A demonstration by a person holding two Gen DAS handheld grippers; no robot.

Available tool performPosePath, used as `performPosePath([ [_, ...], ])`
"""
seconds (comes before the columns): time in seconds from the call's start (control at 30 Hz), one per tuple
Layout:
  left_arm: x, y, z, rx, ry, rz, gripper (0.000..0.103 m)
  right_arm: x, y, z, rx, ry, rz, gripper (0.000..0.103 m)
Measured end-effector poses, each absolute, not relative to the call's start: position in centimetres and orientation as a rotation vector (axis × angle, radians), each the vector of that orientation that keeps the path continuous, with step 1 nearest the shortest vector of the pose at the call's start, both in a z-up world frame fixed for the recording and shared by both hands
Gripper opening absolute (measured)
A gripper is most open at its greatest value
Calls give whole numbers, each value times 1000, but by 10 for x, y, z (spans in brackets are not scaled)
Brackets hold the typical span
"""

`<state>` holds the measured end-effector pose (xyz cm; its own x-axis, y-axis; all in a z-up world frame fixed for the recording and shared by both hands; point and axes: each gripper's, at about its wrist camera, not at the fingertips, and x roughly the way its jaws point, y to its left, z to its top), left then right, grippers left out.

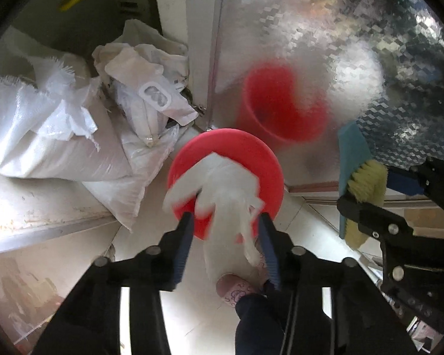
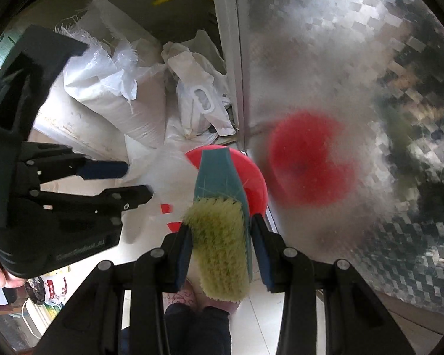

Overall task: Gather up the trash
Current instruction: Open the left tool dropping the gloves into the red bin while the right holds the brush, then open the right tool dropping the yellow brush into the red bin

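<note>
A red round bin (image 1: 225, 177) stands on the floor straight below me. My left gripper (image 1: 225, 217) hangs over it with its jaws apart. A blurred white plastic glove (image 1: 222, 189) lies loose between them, over the bin's mouth, and neither pad presses on it. My right gripper (image 1: 367, 189) is to the right, shut on a scrubbing brush (image 1: 352, 151) with a teal back and yellow bristles. In the right wrist view the brush (image 2: 219, 236) fills my right gripper (image 2: 222, 224), above the bin (image 2: 256, 183). The left gripper (image 2: 139, 180) is at the left beside the white blur (image 2: 162, 171).
White woven sacks (image 1: 44, 136) and a crumpled paper bag (image 1: 151, 88) lie on a raised ledge to the left. A shiny patterned metal panel (image 1: 340, 29) behind the bin mirrors its red. A person's slippered foot (image 1: 236, 290) stands on the tiled floor below.
</note>
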<state>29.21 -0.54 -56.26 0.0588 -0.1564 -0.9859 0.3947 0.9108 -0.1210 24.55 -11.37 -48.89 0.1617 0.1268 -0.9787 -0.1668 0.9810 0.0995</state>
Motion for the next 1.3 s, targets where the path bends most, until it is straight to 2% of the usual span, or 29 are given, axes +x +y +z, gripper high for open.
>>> performPosePath([
  [0.07, 292, 0, -561, 185, 1457, -401, 53, 246, -114, -490, -29, 1400, 208, 36],
  [0.53, 284, 56, -557, 63, 1459, -265, 53, 253, -82, -498, -76, 1404, 311, 36],
  [0.63, 285, 63, -559, 32, 1468, -245, 62, 254, -75, -502, -90, 1410, 333, 36],
  [0.7, 285, 67, -560, 27, 1455, -230, 76, 255, -70, -504, -107, 1409, 347, 36],
  [0.77, 286, 70, -559, 17, 1446, -223, 82, 258, -67, -507, -118, 1408, 354, 36],
  [0.83, 286, 74, -558, 1, 1440, -217, 84, 260, -67, -509, -127, 1407, 358, 36],
  [1.0, 288, 79, -562, 5, 1446, -193, 103, 266, -65, -517, -158, 1410, 362, 36],
  [1.3, 286, 88, -564, 4, 1432, -164, 103, 269, -58, -525, -208, 1412, 383, 36],
])
